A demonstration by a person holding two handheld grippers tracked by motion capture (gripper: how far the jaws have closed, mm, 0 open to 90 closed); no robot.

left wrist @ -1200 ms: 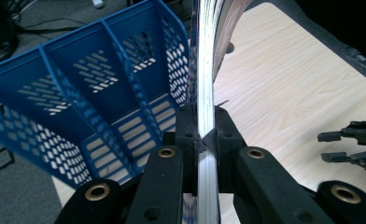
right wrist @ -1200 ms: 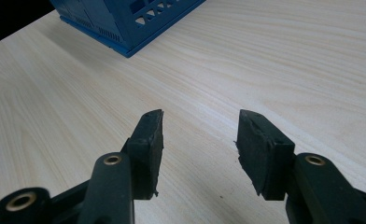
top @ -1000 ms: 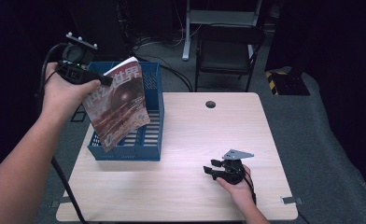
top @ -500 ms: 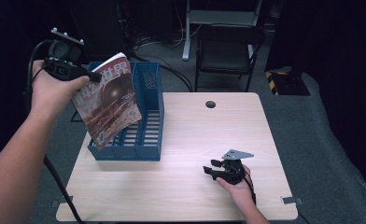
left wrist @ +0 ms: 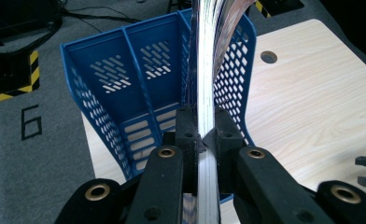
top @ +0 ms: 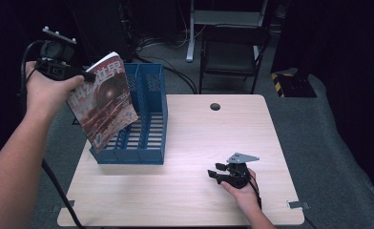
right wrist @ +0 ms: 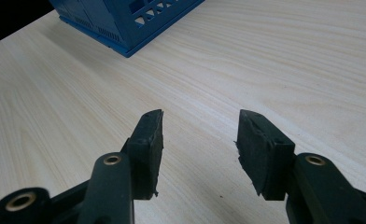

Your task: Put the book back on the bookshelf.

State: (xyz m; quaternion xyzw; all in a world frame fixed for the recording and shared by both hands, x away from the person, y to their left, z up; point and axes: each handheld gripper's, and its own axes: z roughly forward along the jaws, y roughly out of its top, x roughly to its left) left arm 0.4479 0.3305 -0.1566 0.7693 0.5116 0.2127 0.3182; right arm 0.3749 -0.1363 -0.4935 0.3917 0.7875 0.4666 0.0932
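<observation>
A magazine (top: 105, 106) with a red cover hangs tilted over the left side of a blue perforated file rack (top: 146, 125), held by its top left corner. My left gripper (top: 82, 75) is shut on it, up at the far left above the table's edge. In the left gripper view the magazine's spine edge (left wrist: 204, 88) runs up from between the closed jaws of the left gripper (left wrist: 204, 135), with the rack (left wrist: 125, 79) behind it. My right gripper (top: 218, 171) rests low on the table near the front right, open with nothing between its pads (right wrist: 148, 140).
The wooden table (top: 213, 143) has a round cable hole (top: 215, 106) at the back. A black chair (top: 233, 52) and cables stand on the grey floor behind the table. The rack's corner (right wrist: 125, 18) lies ahead of the right gripper.
My left hand has carried the magazine leftward and slightly up, so it now hangs over the rack's left side. The right gripper has stayed put.
</observation>
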